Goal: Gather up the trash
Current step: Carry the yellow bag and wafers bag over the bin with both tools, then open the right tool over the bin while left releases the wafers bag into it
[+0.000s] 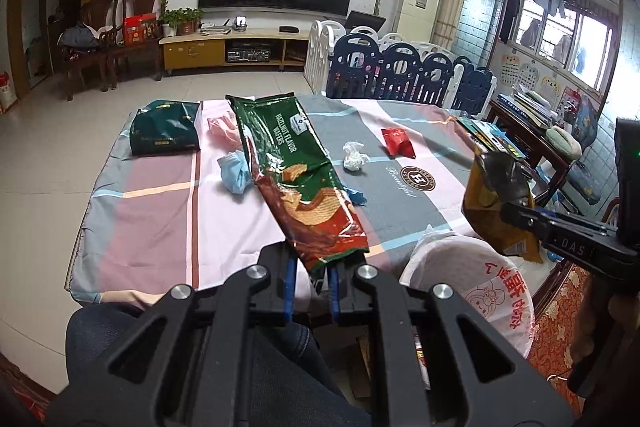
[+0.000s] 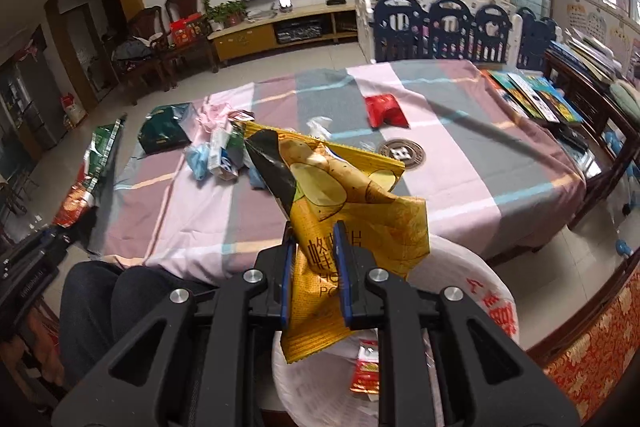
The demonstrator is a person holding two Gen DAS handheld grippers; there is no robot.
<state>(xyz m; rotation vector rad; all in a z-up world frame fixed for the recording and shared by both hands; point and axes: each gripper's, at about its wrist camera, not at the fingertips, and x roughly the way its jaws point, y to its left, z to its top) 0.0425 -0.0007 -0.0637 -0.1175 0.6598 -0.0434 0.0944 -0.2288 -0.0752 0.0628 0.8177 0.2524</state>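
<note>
Left hand-held gripper point(image 1: 313, 263) clamped on green wafer wrapper point(image 1: 296, 179); right hand-held gripper point(image 2: 316, 247) on yellow chip bag point(image 2: 344, 195)

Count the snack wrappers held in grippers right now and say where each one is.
2. The green wafer wrapper is in the left gripper; the yellow chip bag is in the right gripper, above the white trash bag.

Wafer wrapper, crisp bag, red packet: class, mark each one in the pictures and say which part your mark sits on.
Wafer wrapper point(image 1: 298, 183), left wrist view, middle of its printed front.
Crisp bag point(image 2: 348, 199), right wrist view, yellow front above the jaws.
Red packet point(image 2: 385, 111), right wrist view, centre of its top face.
</note>
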